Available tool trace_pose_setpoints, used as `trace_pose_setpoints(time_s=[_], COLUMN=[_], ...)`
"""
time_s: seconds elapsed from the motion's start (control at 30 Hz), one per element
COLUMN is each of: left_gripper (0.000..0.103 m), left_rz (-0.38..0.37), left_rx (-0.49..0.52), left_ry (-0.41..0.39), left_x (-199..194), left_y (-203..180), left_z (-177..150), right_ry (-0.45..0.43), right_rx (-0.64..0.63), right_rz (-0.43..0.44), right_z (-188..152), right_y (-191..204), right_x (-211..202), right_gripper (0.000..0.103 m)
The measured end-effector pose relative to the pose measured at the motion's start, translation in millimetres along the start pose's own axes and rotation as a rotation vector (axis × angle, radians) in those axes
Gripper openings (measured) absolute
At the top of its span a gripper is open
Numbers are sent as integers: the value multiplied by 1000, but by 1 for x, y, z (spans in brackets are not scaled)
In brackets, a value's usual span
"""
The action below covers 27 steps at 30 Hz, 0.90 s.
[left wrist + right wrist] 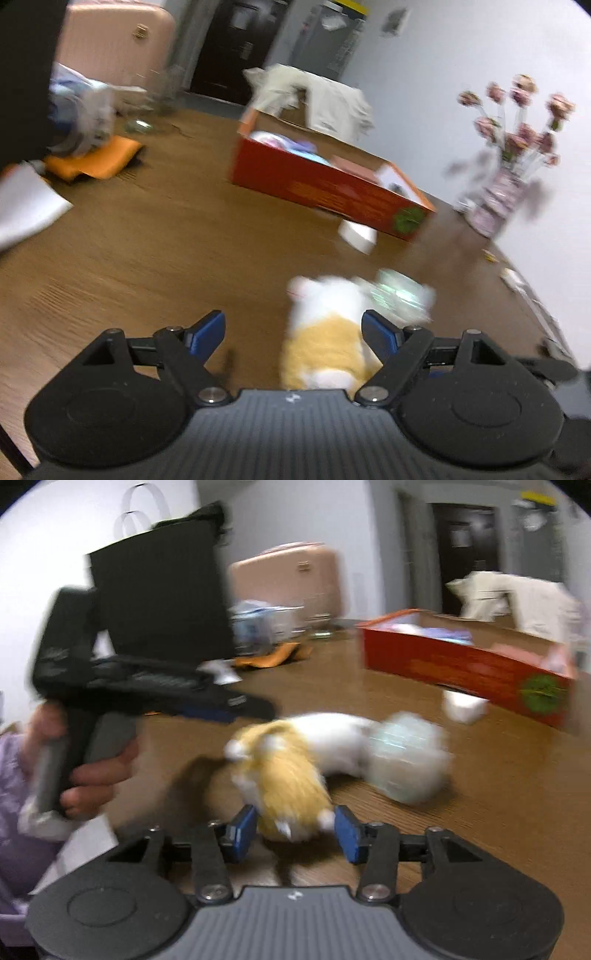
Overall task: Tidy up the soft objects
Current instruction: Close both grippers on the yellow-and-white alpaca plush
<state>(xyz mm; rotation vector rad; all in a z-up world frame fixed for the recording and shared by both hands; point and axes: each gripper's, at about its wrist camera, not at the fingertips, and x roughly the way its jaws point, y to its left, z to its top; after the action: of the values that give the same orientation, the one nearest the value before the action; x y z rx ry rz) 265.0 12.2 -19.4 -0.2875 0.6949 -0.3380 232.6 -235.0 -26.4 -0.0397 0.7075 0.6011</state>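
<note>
A white and yellow plush toy [325, 332] lies on the wooden table [147, 240]. My left gripper [293, 332] is open wide around it: the toy sits against the right finger, with a gap to the left one. In the right wrist view the plush toy [291, 775] shows its yellow end between the blue pads of my right gripper [295, 830], and the fur meets both pads. A pale green soft packet [406, 760] lies against the toy's white end. The left gripper [255, 707] reaches in from the left, held by a hand [92, 771]. Everything is motion-blurred.
A red cardboard box [325, 188] with soft items inside stands further back, a small white object [358, 234] in front of it. A vase of flowers [506, 184] stands at right, near the wall. Orange cloth [96, 162], a black bag [159, 590] and a pink suitcase [291, 576] are at left.
</note>
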Motion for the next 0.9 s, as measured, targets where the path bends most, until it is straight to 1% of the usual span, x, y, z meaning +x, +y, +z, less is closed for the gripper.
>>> trace_pose_setpoints(time_s=[0.1, 0.13, 0.2, 0.3, 0.4, 0.5, 0.53, 0.57, 0.6, 0.63, 0.7, 0.73, 0.8, 0.83, 0.87, 0.9], left_gripper=[82, 82, 82, 82, 82, 82, 78, 76, 73, 72, 74, 74, 73, 73, 73, 72], left_rz=[-77, -85, -80, -98, -115, -94, -91, -90, -79, -58, 18, 60, 169, 210, 238, 241], left_rx=[18, 24, 30, 23, -4, -11, -13, -15, -16, -16, -14, -25, -85, -122, -159, -187], left_ry=[20, 32, 40, 67, 99, 97, 93, 88, 83, 74, 47, 23, -26, -37, -47, -54], left_x=[2, 3, 5, 5, 6, 3, 3, 2, 1, 0, -3, -6, -14, -17, -20, -24], left_y=[-13, -16, -20, -21, -14, -9, -9, -8, -8, -7, 0, 6, 22, 30, 38, 43], left_z=[-9, -11, -14, -17, -17, -18, -18, -18, -17, -16, -12, -10, -5, -2, 0, 2], right_ry=[-38, -50, -91, -139, -150, -134, -127, -124, -124, -120, -105, -88, -74, -73, -76, -88], right_rx=[74, 83, 98, 129, 169, 158, 158, 155, 153, 151, 142, 121, 61, 35, 16, 12], right_rz=[-24, -29, -33, -27, -41, -48, -40, -30, -20, -13, 14, 52, 157, 202, 230, 234], right_z=[-6, -7, -7, -3, 2, 5, 5, 5, 5, 5, 5, 5, 4, 4, 5, 7], right_y=[-14, -15, -17, -22, -28, -30, -29, -27, -26, -23, -17, -10, 6, 13, 18, 19], right_x=[-10, -12, -15, -16, -12, -2, 1, 4, 7, 9, 13, 16, 18, 17, 16, 13], right_gripper=[49, 49, 49, 48, 47, 45, 45, 43, 43, 43, 43, 43, 43, 42, 40, 40])
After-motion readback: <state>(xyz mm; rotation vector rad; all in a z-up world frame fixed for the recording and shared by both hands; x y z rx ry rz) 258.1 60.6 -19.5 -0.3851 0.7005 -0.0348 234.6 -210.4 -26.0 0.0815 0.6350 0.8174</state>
